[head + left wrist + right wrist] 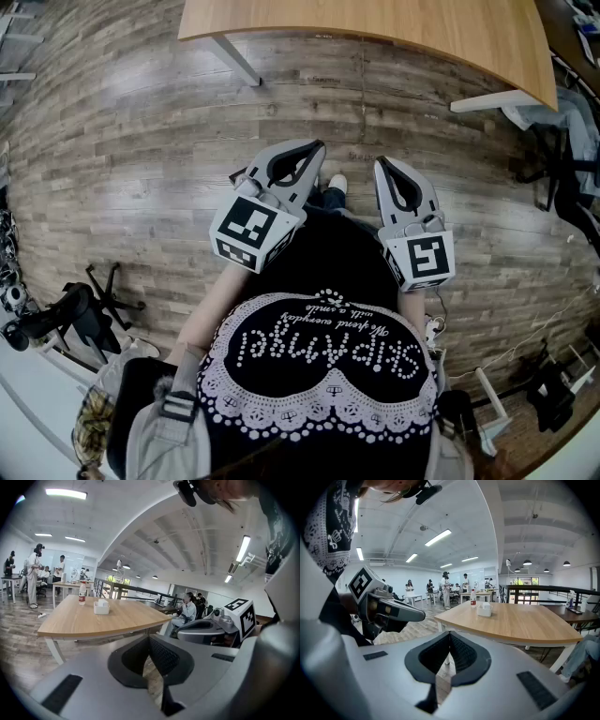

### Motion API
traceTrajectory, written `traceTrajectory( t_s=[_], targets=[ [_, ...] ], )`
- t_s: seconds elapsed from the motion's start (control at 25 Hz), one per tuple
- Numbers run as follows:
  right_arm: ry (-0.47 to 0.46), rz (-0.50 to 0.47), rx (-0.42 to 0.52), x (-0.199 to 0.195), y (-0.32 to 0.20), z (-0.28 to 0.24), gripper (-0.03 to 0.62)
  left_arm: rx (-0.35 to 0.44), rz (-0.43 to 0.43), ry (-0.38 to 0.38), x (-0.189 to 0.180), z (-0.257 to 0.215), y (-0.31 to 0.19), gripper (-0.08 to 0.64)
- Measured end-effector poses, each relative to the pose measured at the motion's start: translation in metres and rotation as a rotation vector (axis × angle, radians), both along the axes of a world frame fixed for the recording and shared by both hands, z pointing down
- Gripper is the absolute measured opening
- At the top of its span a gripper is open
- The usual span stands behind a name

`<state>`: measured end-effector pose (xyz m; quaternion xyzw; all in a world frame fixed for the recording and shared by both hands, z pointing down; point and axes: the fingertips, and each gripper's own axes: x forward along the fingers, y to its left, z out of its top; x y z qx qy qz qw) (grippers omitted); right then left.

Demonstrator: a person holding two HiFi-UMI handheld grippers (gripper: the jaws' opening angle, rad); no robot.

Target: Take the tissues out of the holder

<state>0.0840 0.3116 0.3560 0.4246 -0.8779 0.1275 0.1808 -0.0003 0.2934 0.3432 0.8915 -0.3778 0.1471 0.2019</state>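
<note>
A white tissue holder [101, 607] with tissues sticking up stands far off on a wooden table [117, 618], next to a water bottle [82, 594]. The right gripper view shows the same tissue holder [484, 610] and bottle [473, 598] on the table [520, 623]. In the head view only the table's near edge [422, 28] shows; the holder is out of that view. My left gripper [317, 148] and right gripper [382, 164] are held side by side close to my body, well short of the table. Both are shut with nothing between their jaws.
Wood-plank floor [141, 141] lies between me and the table, whose white legs [234, 58] stand at its near corners. A black office chair [75, 319] is at my left, and cables and stands [553, 384] at my right. People [33, 573] and more desks fill the room beyond.
</note>
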Motion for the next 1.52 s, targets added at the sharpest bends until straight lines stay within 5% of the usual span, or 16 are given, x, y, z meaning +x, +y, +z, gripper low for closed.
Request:
traceTrajectory(
  t_s=[0.68,1.2,1.52],
  targets=[
    [-0.054,-0.102,0.016,0.011,-0.007,0.003,0.009,-0.008,-0.162,0.003,-0.003,0.0,0.002,0.006],
    [-0.056,-0.024,0.048,0.055,-0.009,0.002,0.009,0.004,-0.01,0.014,0.057,0.003,-0.007,0.006],
    [-0.086,0.037,0.024,0.044,-0.049,0.001,0.009,0.029,0.022,0.018,0.041,-0.005,-0.054,0.006]
  ],
)
